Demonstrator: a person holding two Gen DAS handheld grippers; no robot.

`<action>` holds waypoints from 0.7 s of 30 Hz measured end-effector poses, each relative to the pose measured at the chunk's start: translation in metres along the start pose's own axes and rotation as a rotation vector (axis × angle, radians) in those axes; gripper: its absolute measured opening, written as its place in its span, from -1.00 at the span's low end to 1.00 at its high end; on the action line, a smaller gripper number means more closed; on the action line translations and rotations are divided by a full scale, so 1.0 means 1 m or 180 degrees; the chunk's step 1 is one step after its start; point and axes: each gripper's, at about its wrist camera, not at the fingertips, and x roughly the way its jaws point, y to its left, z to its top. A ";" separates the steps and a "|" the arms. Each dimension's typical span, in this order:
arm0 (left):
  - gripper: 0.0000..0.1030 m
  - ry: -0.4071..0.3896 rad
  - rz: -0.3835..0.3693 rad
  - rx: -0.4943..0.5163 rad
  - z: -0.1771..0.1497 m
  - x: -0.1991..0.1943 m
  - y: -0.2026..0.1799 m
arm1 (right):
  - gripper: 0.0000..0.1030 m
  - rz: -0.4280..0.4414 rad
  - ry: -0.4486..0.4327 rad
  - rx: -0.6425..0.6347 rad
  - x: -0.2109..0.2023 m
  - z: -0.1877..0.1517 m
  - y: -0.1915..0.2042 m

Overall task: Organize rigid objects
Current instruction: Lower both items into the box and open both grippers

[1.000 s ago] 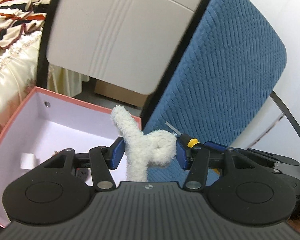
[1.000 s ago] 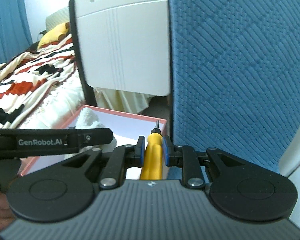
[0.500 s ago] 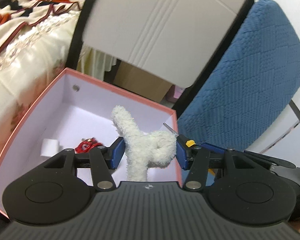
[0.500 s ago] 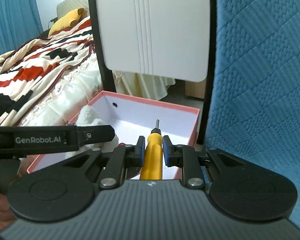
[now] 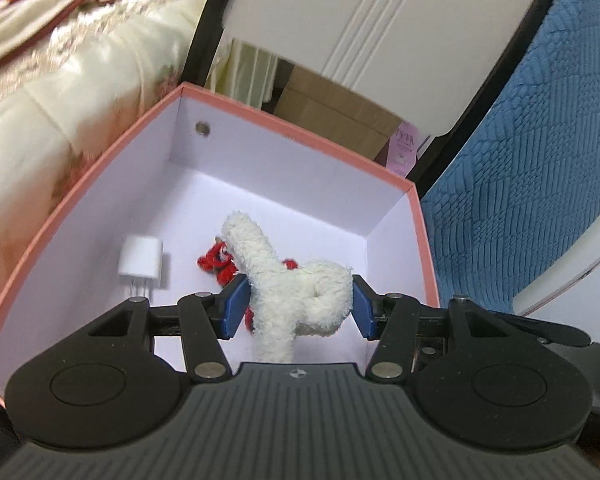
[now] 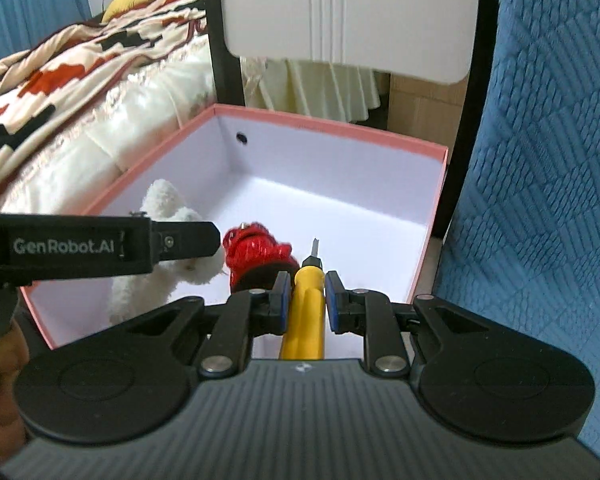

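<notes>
My left gripper (image 5: pixel 298 306) is shut on a white fluffy plush toy (image 5: pixel 296 280) and holds it over the open pink box (image 5: pixel 288 132) with a white inside. My right gripper (image 6: pixel 307 300) is shut on a yellow-handled screwdriver (image 6: pixel 306 312), its tip pointing into the same box (image 6: pixel 340 128). A red toy (image 6: pixel 254 250) and a white charger plug (image 5: pixel 140 260) lie on the box floor. The red toy (image 5: pixel 216 266) is partly hidden behind the plush in the left wrist view. The plush (image 6: pixel 168 240) and the left gripper also show in the right wrist view.
A bed with a cream cover (image 5: pixel 60 92) and striped blanket (image 6: pixel 80 52) lies left of the box. A white chair back (image 6: pixel 348 12) stands behind it. A blue fabric chair (image 5: pixel 532 168) is at the right. A cardboard box (image 5: pixel 332 108) sits behind.
Both grippers have tilted down and moved over the pink box, each still holding its object. The box floor with the red toy and the plug has come into full view.
</notes>
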 end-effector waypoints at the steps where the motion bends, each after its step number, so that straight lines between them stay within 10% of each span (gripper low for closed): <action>1: 0.16 0.0008 -0.0001 -0.0013 -0.001 0.000 0.001 | -0.57 -0.0012 0.0034 -0.0006 0.002 -0.001 0.001; 21: 0.18 -0.0292 -0.0030 0.0108 0.009 -0.058 -0.022 | -0.54 0.0153 -0.0193 0.0097 -0.047 0.022 0.000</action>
